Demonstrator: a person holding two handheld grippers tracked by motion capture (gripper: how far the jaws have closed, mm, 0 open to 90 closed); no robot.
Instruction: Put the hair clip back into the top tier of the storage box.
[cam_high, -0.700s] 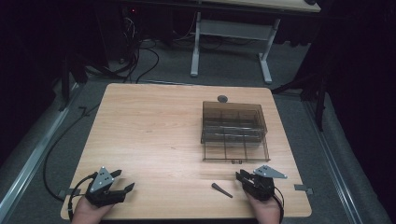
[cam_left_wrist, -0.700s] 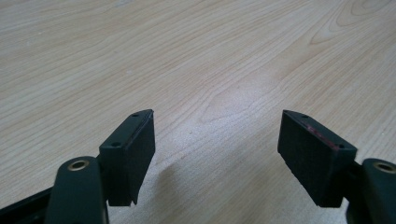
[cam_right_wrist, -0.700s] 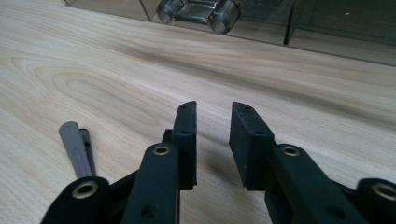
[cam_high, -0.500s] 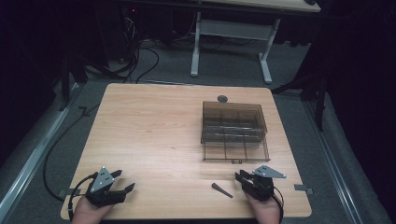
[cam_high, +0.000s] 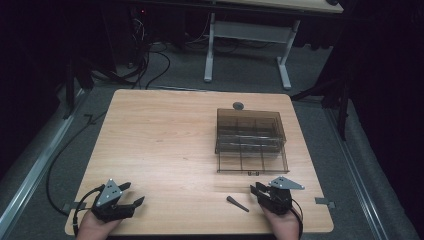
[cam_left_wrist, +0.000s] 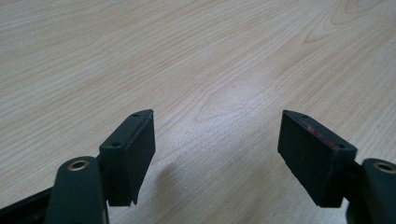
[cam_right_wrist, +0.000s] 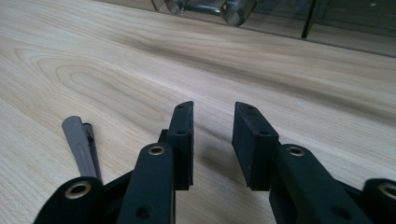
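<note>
My left gripper (cam_high: 134, 192) rests at the table's near left corner, held by a hand, jaws wide open over bare wood (cam_left_wrist: 217, 135). At the near right my right gripper (cam_high: 254, 191) points left, its jaws open by a narrow gap with nothing between them (cam_right_wrist: 212, 121). A small grey tapered peg (cam_high: 237, 203) lies flat on the table just left of the right gripper; in the right gripper view the peg (cam_right_wrist: 79, 144) sits left of the jaws, untouched. A smoky see-through compartment box (cam_high: 250, 135) stands beyond the right gripper, its front edge (cam_right_wrist: 280, 18) ahead of the jaws.
A small round grey disc (cam_high: 238, 105) lies at the table's far edge behind the box. The wooden table (cam_high: 160, 145) has wide bare room on its left half. Cables and a desk frame (cam_high: 247, 35) stand on the floor beyond.
</note>
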